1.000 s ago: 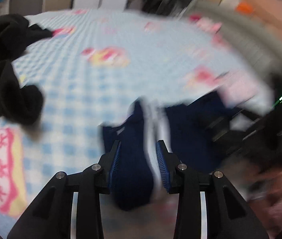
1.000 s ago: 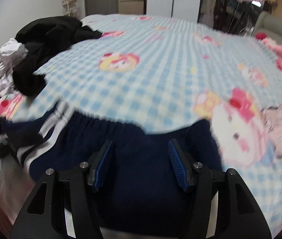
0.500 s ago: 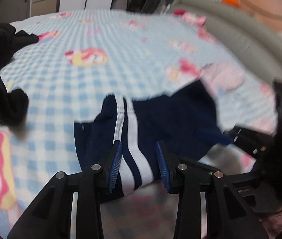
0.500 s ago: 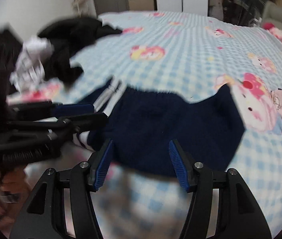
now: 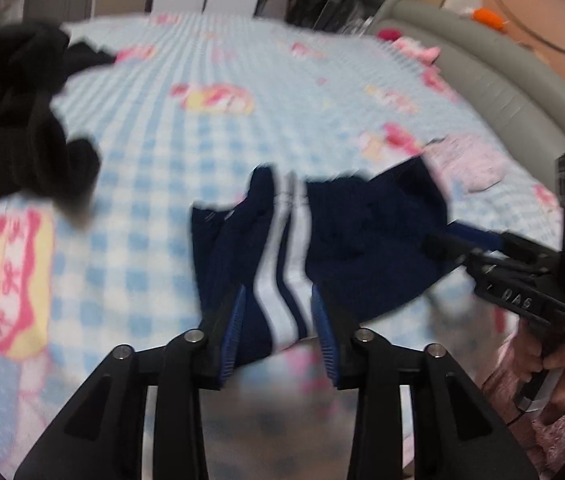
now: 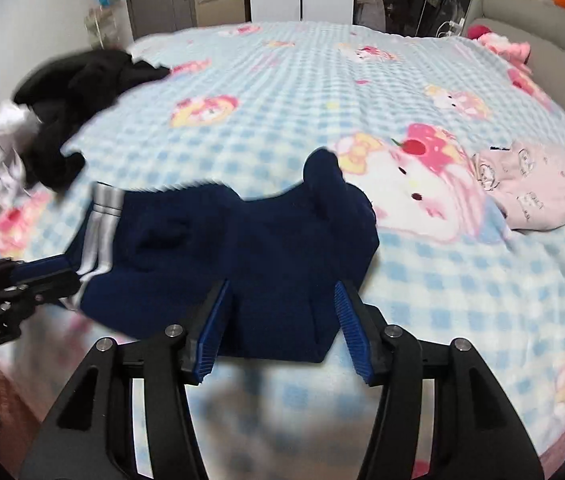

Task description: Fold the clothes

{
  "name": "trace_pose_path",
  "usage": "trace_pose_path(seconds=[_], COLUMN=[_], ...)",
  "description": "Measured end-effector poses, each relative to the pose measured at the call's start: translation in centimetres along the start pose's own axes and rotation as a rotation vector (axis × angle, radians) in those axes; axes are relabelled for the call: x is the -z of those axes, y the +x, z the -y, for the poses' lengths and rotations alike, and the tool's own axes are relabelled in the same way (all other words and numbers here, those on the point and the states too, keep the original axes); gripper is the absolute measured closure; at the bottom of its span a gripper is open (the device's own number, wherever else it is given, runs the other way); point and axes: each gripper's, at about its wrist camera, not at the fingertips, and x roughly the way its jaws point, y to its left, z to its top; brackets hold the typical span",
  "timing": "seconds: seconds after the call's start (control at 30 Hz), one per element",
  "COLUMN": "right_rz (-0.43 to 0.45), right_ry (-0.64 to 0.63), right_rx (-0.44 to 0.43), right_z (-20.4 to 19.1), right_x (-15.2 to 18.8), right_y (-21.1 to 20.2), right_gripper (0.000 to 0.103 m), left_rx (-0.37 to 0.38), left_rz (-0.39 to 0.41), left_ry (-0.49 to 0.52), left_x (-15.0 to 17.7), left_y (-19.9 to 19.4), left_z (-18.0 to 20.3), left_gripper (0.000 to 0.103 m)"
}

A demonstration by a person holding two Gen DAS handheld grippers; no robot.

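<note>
Navy shorts [image 5: 362,236] with white side stripes [image 5: 282,272] lie bunched near the front edge of the blue checked bed [image 5: 222,148]. My left gripper [image 5: 278,328] is open, its blue pads on either side of the striped edge. My right gripper [image 6: 282,328] is open, its pads astride the plain navy end [image 6: 250,264]. Each gripper shows in the other's view: the right one [image 5: 458,240] at the garment's right edge, the left one [image 6: 38,276] at the striped edge. Whether the cloth touches the pads is unclear.
A pile of black clothes [image 5: 14,120] lies at the left of the bed, with white cloth [image 6: 2,136] beside it. A folded pink garment [image 6: 530,184] lies at the right. A grey padded headboard [image 5: 494,80] runs along the right side.
The shorts have gone from being held up to lying on the bed. Both grippers have drawn back toward the front edge, and the garment now spreads wider between them.
</note>
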Motion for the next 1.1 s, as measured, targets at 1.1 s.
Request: trace_pose_path(seconds=[1.1], right_rz=[0.010], right_ry=[0.079], right_rx=[0.085], right_z=[2.7], right_x=[-0.2], right_y=[0.3], right_gripper=[0.032], left_rx=[-0.165], left_rz=[-0.059], left_ry=[-0.154], left_x=[-0.7], left_y=[2.3], left_z=[-5.3], left_gripper=[0.040])
